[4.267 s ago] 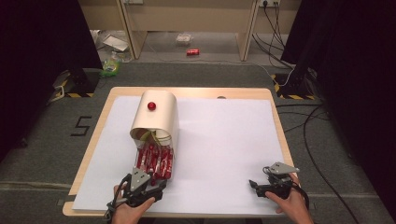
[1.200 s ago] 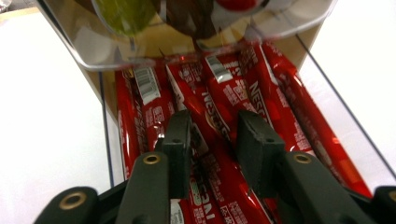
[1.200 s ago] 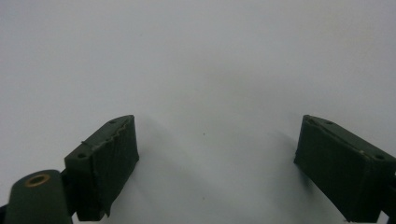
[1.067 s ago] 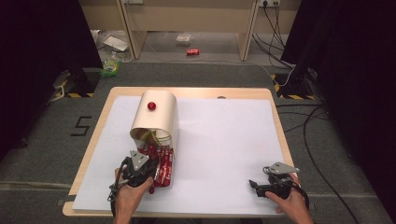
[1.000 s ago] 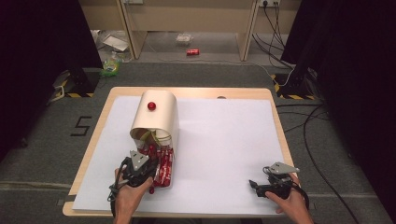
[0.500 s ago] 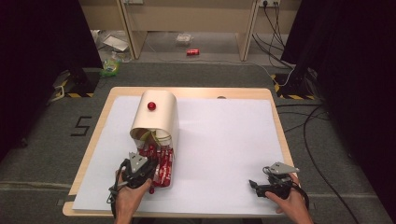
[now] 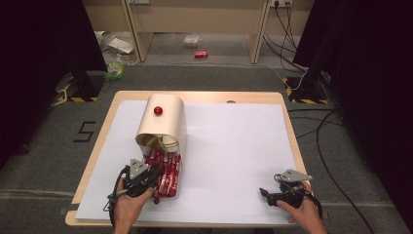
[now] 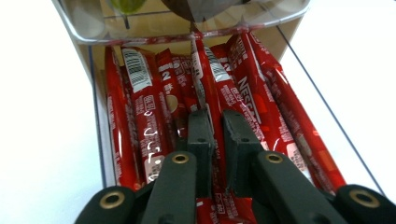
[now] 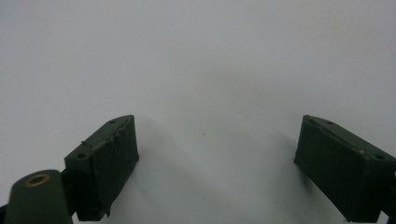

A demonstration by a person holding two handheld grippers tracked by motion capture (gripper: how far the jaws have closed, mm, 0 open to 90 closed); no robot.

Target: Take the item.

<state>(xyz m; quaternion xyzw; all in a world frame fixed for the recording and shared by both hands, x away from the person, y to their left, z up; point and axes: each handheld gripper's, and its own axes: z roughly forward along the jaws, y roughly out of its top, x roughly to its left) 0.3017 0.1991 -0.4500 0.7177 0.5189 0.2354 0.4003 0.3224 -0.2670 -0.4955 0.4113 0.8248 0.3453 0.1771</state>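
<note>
**Left gripper nips a stick sachet in the dispenser tray**

Nearest the bottom edge of the high view, two hands, two jobs. At lower right, the right gripper (image 7: 269, 194) sits low over bare white paper, well apart from everything, and in its own view the jaws stand wide with nothing between them. Looks parked there to keep out of the way while the other hand works.

Lower left is where the action is. The left gripper (image 8: 218, 125) is down among the red stick sachets (image 8: 261, 107), its jaws drawn nearly together with only a thin slot left, and one red sachet (image 8: 204, 74) runs straight up the frame out of that slot. I'd call that a pinch on a single stick, taken at its near end, likely because that end is the free one and the far ends are tucked under the clear lip of the dispenser.

The sachets lie side by side, lengthwise, in the clear tray (image 8: 96, 121), whose walls keep them lined up towards the hand.

Further up, centre-left of the high view, the cream dispenser (image 7: 161, 119) with its red knob (image 7: 158, 110) stands on the white-covered table (image 7: 234, 146), mouth facing the person so the sticks slide forward.

Beyond the table's far edge, a red can (image 7: 201, 54) lies on the floor.
</note>
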